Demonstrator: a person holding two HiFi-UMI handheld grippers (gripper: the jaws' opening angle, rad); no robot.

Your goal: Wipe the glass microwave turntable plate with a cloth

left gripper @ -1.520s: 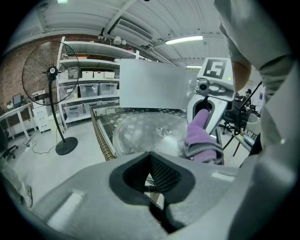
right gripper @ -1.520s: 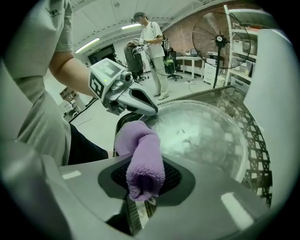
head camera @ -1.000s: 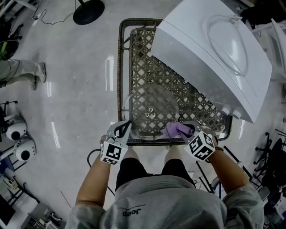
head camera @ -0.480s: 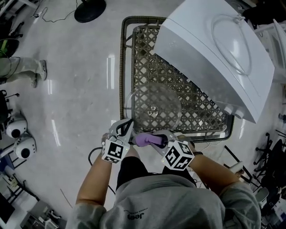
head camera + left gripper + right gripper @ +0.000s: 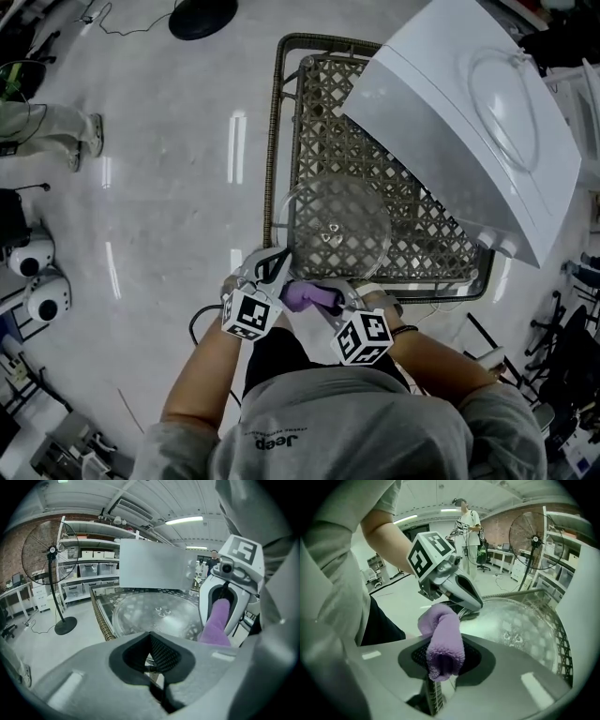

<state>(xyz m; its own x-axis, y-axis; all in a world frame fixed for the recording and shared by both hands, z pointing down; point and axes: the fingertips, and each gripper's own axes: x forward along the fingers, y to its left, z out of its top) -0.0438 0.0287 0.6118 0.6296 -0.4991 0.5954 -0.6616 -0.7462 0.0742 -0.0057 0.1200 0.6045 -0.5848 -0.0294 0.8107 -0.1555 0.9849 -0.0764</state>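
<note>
The round glass turntable plate lies on a woven rattan table, its near edge over the table's front. My left gripper is shut on the plate's near left rim; the left gripper view shows the plate spreading beyond my jaws. Just right of it, my right gripper is shut on a folded purple cloth. In the right gripper view the cloth bulges from the jaws, just short of the left gripper and the plate.
A white microwave covers the table's far right part. A standing fan and shelves are to the left, and the fan's base is on the floor. A person's leg and white devices are at the left.
My right gripper has carried the purple cloth left from the plate's near right edge to just beside the left gripper. The left gripper has kept its hold on the rim.
</note>
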